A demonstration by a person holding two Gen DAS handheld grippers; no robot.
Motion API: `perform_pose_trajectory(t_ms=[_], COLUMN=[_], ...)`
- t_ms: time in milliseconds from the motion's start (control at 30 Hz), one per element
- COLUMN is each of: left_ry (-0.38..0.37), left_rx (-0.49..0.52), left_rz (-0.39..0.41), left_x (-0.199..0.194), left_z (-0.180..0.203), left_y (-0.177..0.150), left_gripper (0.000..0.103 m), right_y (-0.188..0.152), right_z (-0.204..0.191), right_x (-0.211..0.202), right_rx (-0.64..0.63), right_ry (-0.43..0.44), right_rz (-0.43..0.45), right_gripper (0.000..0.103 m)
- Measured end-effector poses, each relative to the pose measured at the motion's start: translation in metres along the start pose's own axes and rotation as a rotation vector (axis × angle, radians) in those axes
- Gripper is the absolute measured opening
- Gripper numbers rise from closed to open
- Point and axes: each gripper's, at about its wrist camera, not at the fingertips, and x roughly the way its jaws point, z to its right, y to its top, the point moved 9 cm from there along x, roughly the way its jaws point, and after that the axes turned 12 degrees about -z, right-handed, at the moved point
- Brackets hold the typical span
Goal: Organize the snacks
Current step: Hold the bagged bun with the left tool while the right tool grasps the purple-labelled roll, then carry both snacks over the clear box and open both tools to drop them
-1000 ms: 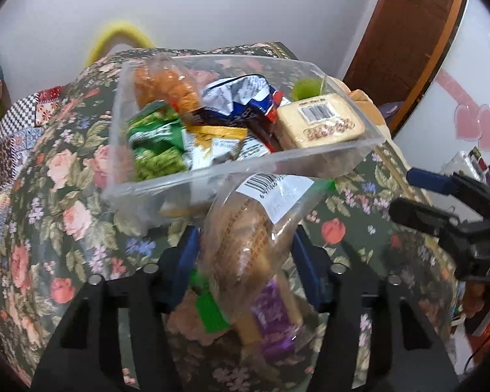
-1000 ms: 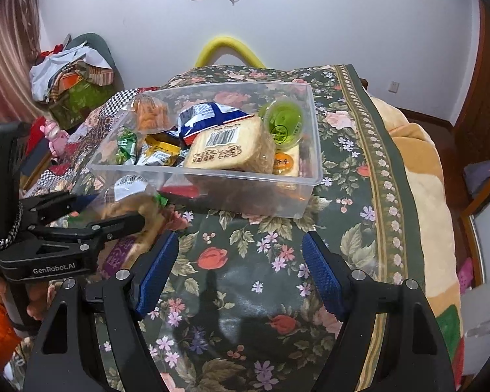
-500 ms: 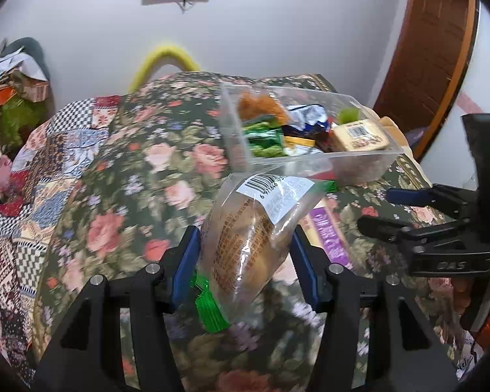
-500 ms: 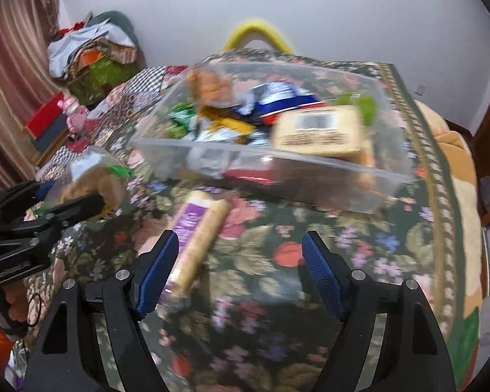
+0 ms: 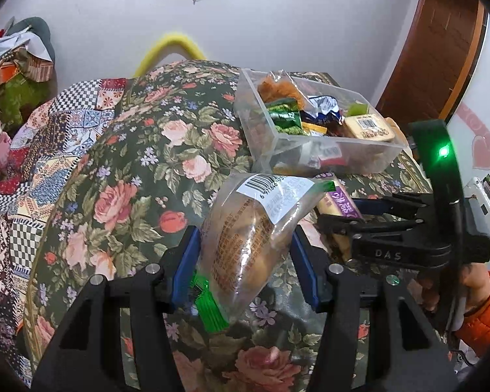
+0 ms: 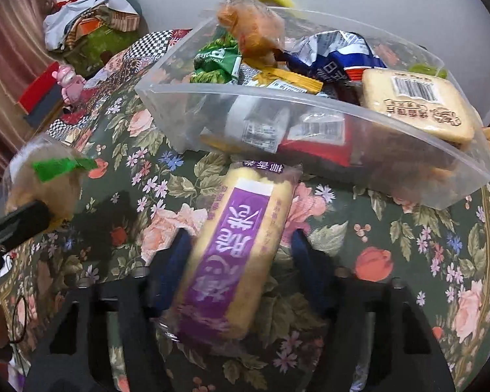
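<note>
My left gripper (image 5: 245,261) is shut on a clear-wrapped bread bun (image 5: 245,238) with a barcode label and holds it above the floral cloth. My right gripper (image 6: 241,258) has its jaws around a purple-labelled cake roll (image 6: 235,245) that lies on the cloth; the jaws stand close at its sides, contact unclear. The roll also shows in the left wrist view (image 5: 341,205), with the right gripper (image 5: 346,212) at it. A clear plastic box (image 6: 310,114) full of snack packs stands just beyond the roll, and also shows in the left wrist view (image 5: 271,137).
The floral cloth (image 5: 147,170) covers a rounded table top that drops off at the left. A patchwork cloth (image 5: 32,170) and a pile of clothes (image 6: 91,16) lie to the left. A wooden door (image 5: 441,49) is at the right.
The left gripper has drawn back and left from the box with the bun. The right gripper has moved forward and down until its jaws are around the purple cake roll.
</note>
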Motion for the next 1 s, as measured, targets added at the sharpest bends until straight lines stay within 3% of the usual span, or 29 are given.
perform_pose_trajectory(t_ms=[233, 500, 1000], left_ry=[-0.011, -0.013, -0.021], left_rx=[0.009, 0.031, 0.04], left_rz=[0.002, 0.042, 0.121], left_x=[-0.003, -0.023, -0.029], left_z=[0.014, 0.037, 0.078], left_y=[0.001, 0.016, 0.077], left_gripper=[0.055, 0.055, 0.055], right_y=[-0.019, -0.027, 0.008], right_z=[0.016, 0.024, 0.055], right_x=[-0.018, -0.046, -0.115], right_rx=[0.005, 0.016, 0.069], right_ry=[-0.017, -0.001, 0.001], right_rz=[0.016, 0.073, 0.278], right_gripper=[0.041, 0.041, 0.041])
